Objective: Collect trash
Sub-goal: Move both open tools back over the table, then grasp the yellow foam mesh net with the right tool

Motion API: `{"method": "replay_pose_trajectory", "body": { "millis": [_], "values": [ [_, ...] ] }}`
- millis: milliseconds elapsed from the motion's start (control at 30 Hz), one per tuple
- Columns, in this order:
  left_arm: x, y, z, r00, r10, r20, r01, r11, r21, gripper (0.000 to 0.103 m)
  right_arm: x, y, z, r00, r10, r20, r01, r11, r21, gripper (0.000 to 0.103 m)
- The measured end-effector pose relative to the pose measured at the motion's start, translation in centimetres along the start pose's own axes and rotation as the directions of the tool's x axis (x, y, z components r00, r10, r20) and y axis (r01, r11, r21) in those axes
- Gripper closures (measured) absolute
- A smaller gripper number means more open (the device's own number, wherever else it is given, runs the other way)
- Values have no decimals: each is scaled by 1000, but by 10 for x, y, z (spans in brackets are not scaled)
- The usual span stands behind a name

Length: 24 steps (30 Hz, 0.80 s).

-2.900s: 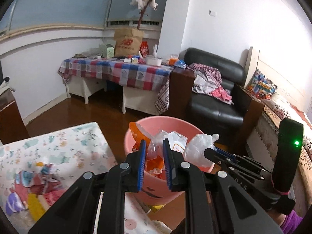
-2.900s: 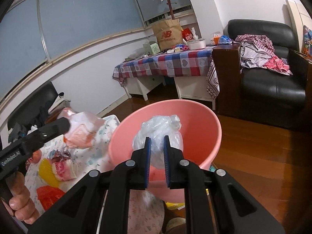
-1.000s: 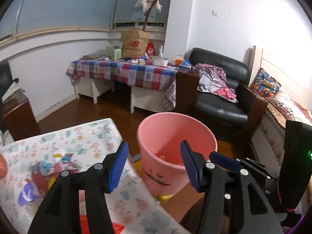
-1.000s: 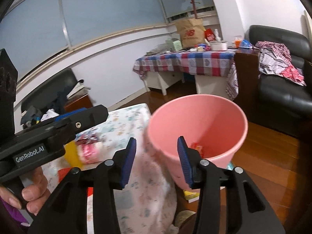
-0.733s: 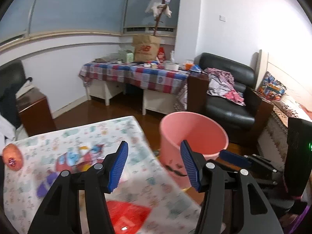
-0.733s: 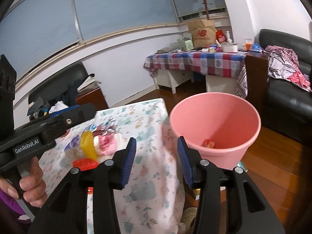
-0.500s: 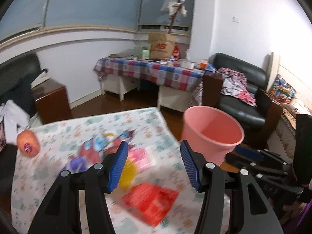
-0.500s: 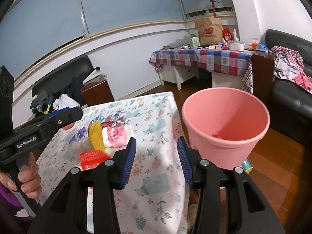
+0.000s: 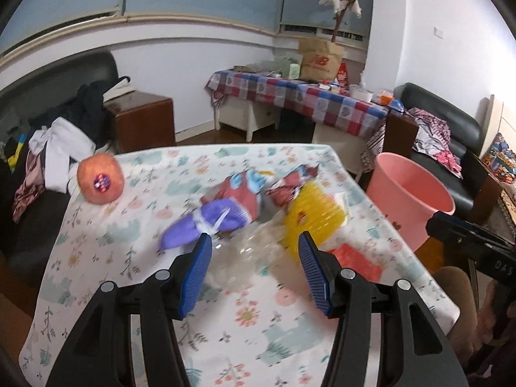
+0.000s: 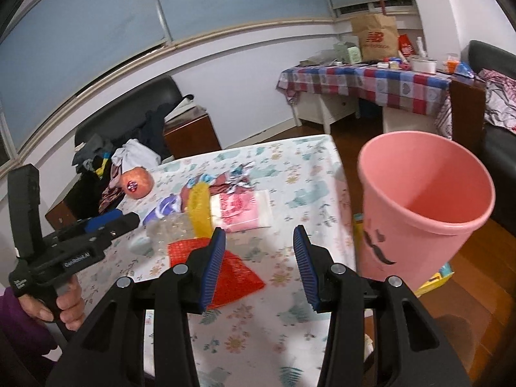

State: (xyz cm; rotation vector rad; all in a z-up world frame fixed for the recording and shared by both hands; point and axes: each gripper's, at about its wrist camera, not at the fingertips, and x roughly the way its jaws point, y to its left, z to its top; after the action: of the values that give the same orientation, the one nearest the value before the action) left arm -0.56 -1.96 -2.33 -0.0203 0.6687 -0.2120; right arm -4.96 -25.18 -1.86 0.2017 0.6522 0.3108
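Wrappers litter the floral tablecloth. Left gripper hangs open and empty, crumpled clear plastic between its jaws, purple wrapper at eleven o'clock, yellow wrapper at one. Right gripper is open and empty too, red wrapper at its left jaw, pink bin at two.

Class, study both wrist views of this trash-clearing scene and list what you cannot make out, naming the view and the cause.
- Pink bin: its bottom and contents, right wrist view, hidden by its own near wall.
- Clear plastic wrapper: its outline, left wrist view, lost to motion blur.
- Purple wrapper: its print, left wrist view, blurred.
- Sticker on the orange fruit: its text too small in both views.
- Red wrapper: partly behind the right gripper finger.
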Motion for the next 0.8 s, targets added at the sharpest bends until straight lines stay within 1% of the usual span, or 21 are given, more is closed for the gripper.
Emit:
{"method": "replay_pose_trajectory", "body": {
  "millis": [100,233,333,433,533,633,733,800],
  "values": [
    [5,5,-7,1000,8,-19,-8,1000,-4,48,8,6,-2,1000,22,-22,-22,1000,3,58],
    [17,10,-9,999,3,-49,-4,1000,-25,48,15,15,-1,998,48,-39,-48,999,-8,58],
    [26,14,-9,997,-18,-73,14,998,-56,48,22,24,6,996,78,-47,-79,997,-12,58],
    [35,15,-6,996,-21,-85,16,998,-67,48,33,32,14,992,108,-58,-109,994,-19,58],
    [46,16,-6,995,-16,-102,9,997,-71,48,49,41,18,990,106,-90,-110,993,-35,58],
    [57,14,-5,991,-6,-130,-1,998,-55,48,66,48,20,988,98,-122,-104,993,-47,58],
    [67,16,-6,984,-23,-177,11,998,-69,48,80,53,19,984,87,-153,-96,994,-54,58],
    [70,18,-5,982,-29,-185,14,996,-84,48,88,54,19,982,81,-172,-91,994,-51,58]
  ]
}}
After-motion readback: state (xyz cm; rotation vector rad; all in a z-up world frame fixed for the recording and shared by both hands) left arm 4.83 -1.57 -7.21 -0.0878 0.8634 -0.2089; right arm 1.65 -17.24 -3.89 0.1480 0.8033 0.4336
